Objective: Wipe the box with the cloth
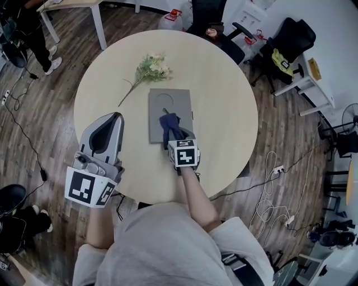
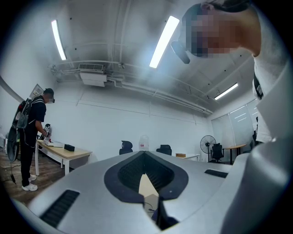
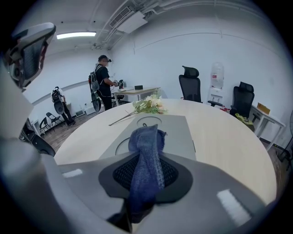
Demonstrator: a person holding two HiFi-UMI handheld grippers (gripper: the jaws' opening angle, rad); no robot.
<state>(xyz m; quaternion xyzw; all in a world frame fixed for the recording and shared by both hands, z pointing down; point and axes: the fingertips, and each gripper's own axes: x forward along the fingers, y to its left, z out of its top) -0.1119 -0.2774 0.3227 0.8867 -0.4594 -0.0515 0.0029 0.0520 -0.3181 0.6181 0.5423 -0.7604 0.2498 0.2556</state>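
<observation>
A flat grey box [image 1: 178, 103] lies in the middle of the round table [image 1: 224, 78]. In the head view my right gripper [image 1: 174, 135] is shut on a dark blue cloth [image 1: 169, 123], which rests bunched on the box's near half. In the right gripper view the cloth [image 3: 146, 146] rises between the jaws of the right gripper [image 3: 145, 178], with the box [image 3: 176, 132] lying beyond it. My left gripper [image 1: 115, 118] is held over the table's near left edge. It points up and away and is shut with nothing in it. The left gripper [image 2: 145, 172] in its own view faces the room and ceiling.
A sprig of pale flowers [image 1: 150, 69] lies on the table just beyond the box, the flowers [image 3: 149, 106] also ahead in the right gripper view. Office chairs [image 1: 224, 28] stand behind the table. A person [image 3: 103, 80] stands at a desk [image 1: 84, 5] at the far left.
</observation>
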